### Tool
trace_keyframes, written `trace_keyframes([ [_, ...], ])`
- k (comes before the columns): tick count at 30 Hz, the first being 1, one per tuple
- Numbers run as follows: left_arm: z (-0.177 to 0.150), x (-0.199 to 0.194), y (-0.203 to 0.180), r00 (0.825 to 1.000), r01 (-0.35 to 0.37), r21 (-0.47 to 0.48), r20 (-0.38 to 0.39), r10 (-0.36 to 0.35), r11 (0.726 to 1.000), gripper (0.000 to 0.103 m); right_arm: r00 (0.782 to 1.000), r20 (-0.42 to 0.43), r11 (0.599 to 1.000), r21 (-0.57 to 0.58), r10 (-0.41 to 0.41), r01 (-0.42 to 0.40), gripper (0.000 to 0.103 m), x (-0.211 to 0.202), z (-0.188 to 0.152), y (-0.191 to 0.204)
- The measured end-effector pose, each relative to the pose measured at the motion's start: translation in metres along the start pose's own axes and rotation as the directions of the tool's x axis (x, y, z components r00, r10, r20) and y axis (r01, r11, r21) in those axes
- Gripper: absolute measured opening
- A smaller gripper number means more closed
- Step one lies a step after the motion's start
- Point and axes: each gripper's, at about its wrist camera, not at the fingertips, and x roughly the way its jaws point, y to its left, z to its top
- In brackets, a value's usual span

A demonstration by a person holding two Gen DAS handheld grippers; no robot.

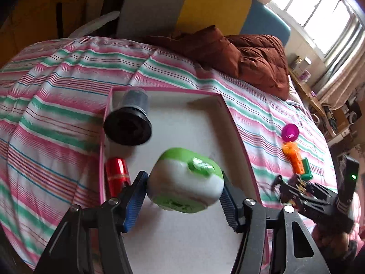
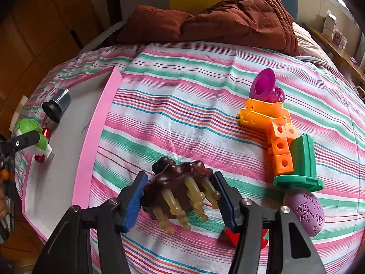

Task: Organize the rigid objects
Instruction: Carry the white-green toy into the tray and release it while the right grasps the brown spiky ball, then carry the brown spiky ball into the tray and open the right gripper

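Left claw [image 1: 183, 202]: clamped on green-white toy [image 1: 184, 182], over pink tray [image 1: 164, 91]; next, release. Right claw [image 2: 180, 202]: clamped on brown massager [image 2: 178, 182].

Striped bedsheet [image 2: 194, 73] over bed; brown quilt [image 2: 228, 18] bunched at far end; window [image 1: 319, 6] bright beyond.

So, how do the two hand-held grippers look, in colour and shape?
The left gripper and right gripper look alike: black angular frames with silver screw heads, and jaws lined with blue ribbed pads. Seen from the left camera, the right one carries a black upright block with a small green light.
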Motion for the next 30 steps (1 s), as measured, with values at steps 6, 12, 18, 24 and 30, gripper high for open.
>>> trace_keyframes([
  [6,0.011,0.006,0.006,0.999,-0.044,-0.007,0.016,0.044,0.999,0.063,1.0,0.002,1.0,-0.005,-0.003,0.003,0.059,0.0,0.0,0.0],
  [12,-0.001,-0.002,0.004,0.995,-0.087,0.019,0.041,0.086,0.996,0.062,1.0,0.002,1.0,-0.007,-0.003,0.003,0.059,0.0,0.0,0.0],
  [18,-0.028,-0.023,-0.005,0.987,-0.14,0.04,0.086,0.137,0.989,0.064,1.0,0.002,1.0,-0.01,-0.005,0.005,0.059,0.0,0.001,0.0],
  [24,-0.054,-0.042,-0.015,0.97,-0.209,0.06,0.137,0.199,0.976,0.066,1.0,0.0,1.0,-0.01,-0.004,0.004,0.059,0.0,0.001,0.0],
  [30,-0.072,-0.061,-0.022,0.948,-0.274,0.093,0.192,0.253,0.957,0.068,1.0,0.008,1.0,-0.022,-0.014,0.014,0.059,0.0,0.001,0.002],
])
